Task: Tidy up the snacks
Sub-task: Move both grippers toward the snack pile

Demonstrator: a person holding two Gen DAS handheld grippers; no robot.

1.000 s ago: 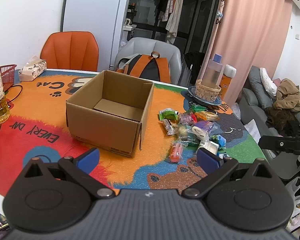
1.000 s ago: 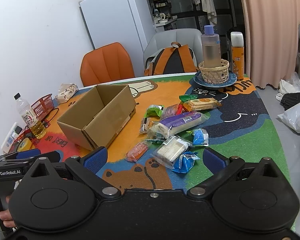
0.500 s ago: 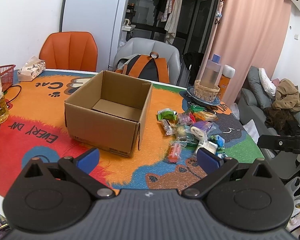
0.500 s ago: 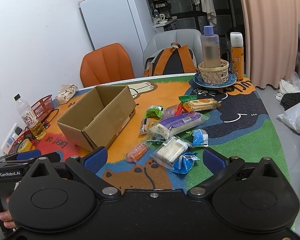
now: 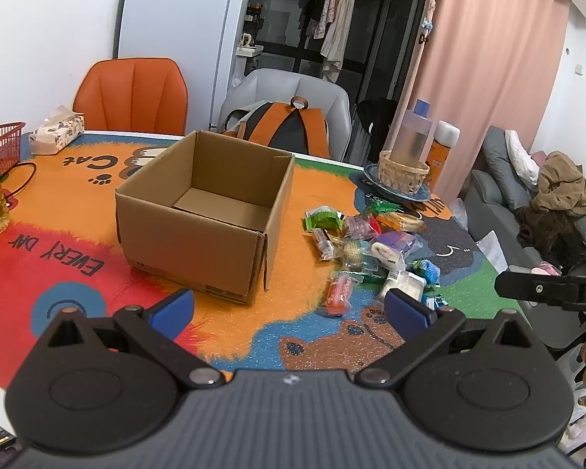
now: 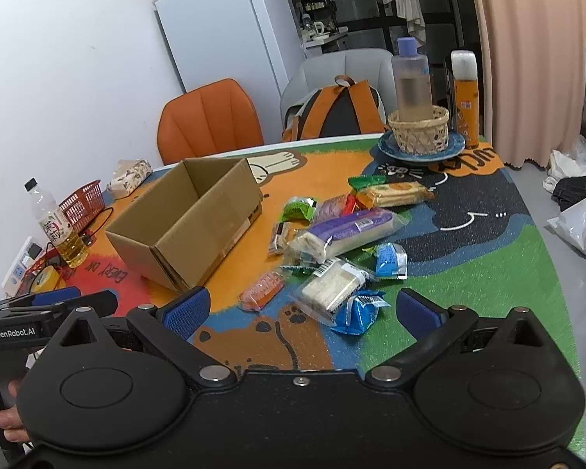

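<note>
Brown cardboard box (image 5: 211, 211), open at the top and showing only its bare floor, sits on a colourful cartoon table mat (image 5: 58, 234). Just right of the box lies a loose pile of wrapped snacks (image 6: 340, 242), including a long purple packet (image 6: 347, 230) and a blue packet (image 6: 357, 310). The left gripper (image 5: 289, 308) and right gripper (image 6: 301, 310) both hover near the table edge, jaws spread wide, holding nothing.

Cardboard box (image 6: 187, 230) on the table (image 6: 488, 273); snacks (image 6: 343, 234) heaped right of it; basket (image 6: 418, 129) behind them.
</note>
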